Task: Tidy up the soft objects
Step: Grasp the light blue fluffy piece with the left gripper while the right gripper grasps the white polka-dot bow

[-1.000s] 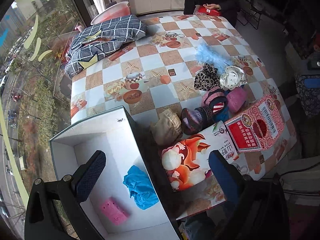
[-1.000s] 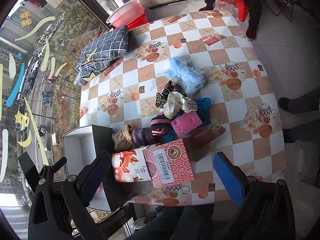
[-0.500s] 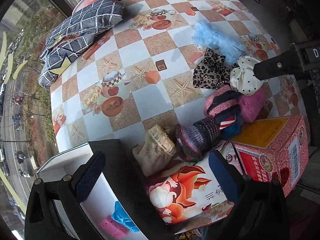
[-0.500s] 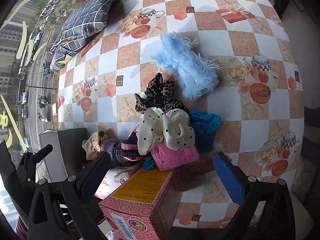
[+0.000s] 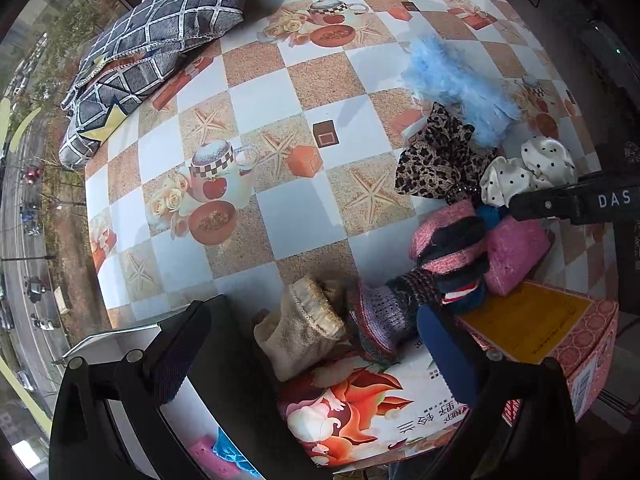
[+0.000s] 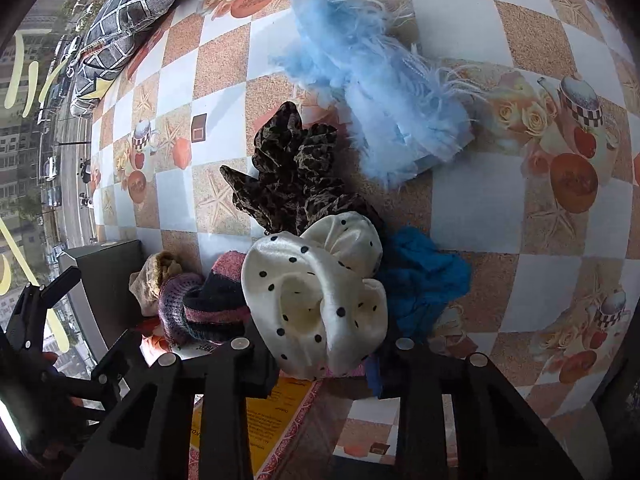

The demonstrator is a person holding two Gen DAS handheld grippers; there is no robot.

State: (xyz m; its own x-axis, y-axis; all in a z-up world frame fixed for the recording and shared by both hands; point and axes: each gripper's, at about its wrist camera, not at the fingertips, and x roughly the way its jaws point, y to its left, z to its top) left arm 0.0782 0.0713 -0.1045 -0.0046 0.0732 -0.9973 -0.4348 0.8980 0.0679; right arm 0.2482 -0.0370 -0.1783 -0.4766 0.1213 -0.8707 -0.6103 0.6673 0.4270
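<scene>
A pile of soft things lies on the checked table: a white polka-dot scrunchie, a leopard scrunchie, a fluffy light-blue piece, a blue cloth, striped knits, a beige sock and a pink sponge. My right gripper has its jaws either side of the polka-dot scrunchie's near edge; whether they clamp it is unclear. My left gripper is open above the beige sock, beside the white box holding a pink sponge and blue cloth.
A flowered carton and a red-patterned carton lie at the near table edge. A grey checked pillow sits at the far left corner. The right gripper's body shows over the pile in the left wrist view.
Both grippers have dropped closer to the table. The right gripper has moved in on the polka-dot scrunchie and its jaws have narrowed. The left has shifted from over the box towards the beige sock.
</scene>
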